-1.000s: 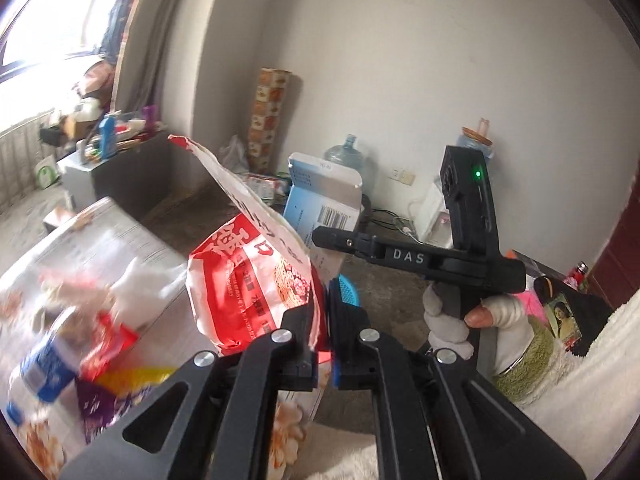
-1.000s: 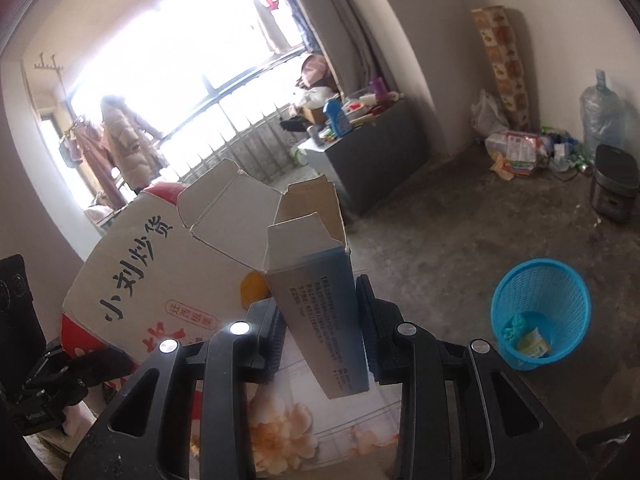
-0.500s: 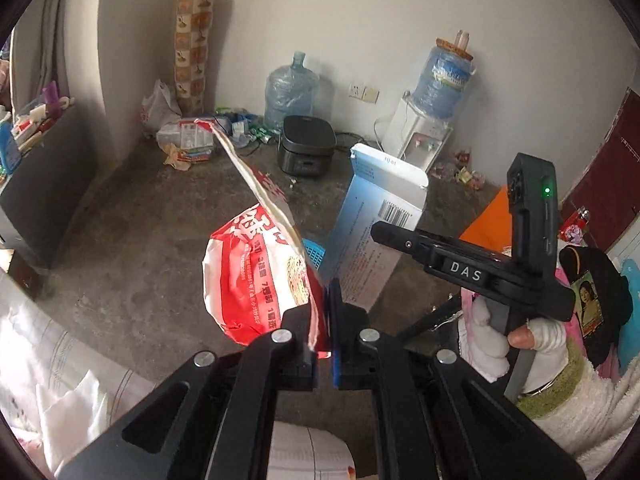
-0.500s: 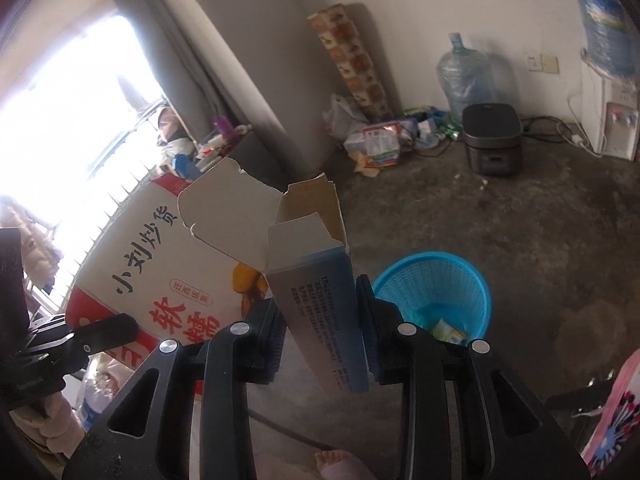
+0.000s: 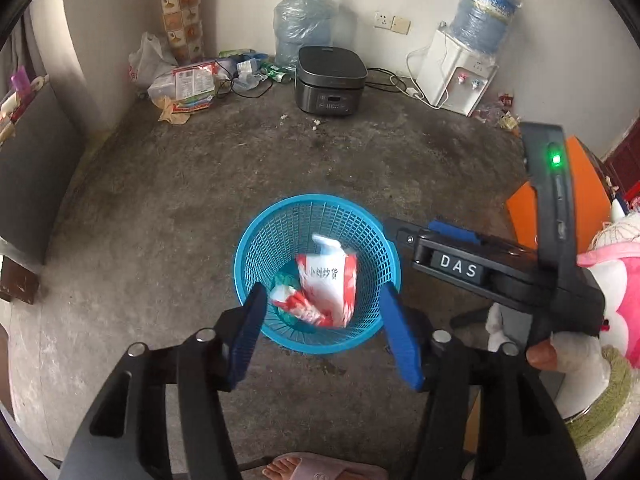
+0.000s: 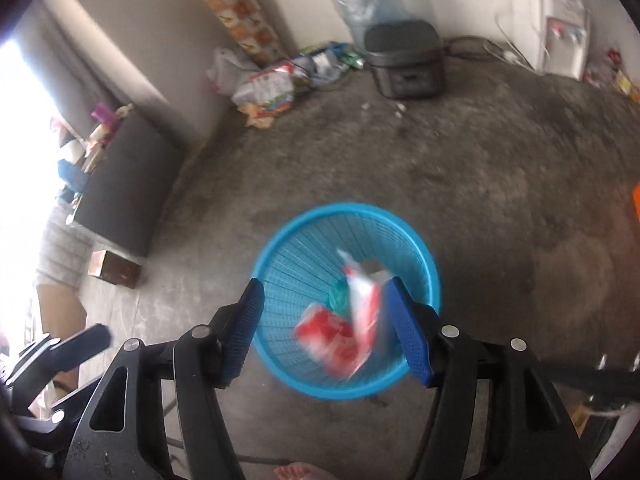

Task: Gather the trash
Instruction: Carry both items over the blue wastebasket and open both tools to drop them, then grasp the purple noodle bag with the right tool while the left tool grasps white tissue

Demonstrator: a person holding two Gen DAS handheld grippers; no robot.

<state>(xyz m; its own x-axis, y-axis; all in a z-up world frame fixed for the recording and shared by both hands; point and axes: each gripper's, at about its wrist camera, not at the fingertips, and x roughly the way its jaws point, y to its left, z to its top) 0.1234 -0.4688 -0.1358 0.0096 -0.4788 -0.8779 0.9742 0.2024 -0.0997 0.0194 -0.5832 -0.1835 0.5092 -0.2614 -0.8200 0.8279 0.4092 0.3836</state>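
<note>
I hold both tongs tilted down over the round blue plastic mesh wastebasket (image 5: 256, 256) that stands on the stained grey concrete floor (image 5: 168, 208). My left gripper (image 5: 322, 334) has its blue-padded jaws spreading apart, with nothing pinched between them; through the gap I see the basket's inside. My right gripper (image 6: 326, 330) is likewise opening, its pads clear of everything. The trash lies inside the basket: a red-and-white crinkled snack bag with printed characters (image 5: 330, 280) leans against the far inner wall, a smaller red-and-white wrapper (image 5: 296, 306) sits just beside it toward my left, and a bit of green scrap (image 5: 285, 280) shows beneath them. In the right wrist view the same pieces are blurred, so I cannot tell their exact lie there. Against the far wall stand a black rice cooker (image 5: 330, 80), a clear water jug (image 5: 302, 20) and a white water dispenser (image 5: 460, 72). A slippered foot (image 5: 320, 470) shows at the bottom edge.
</note>
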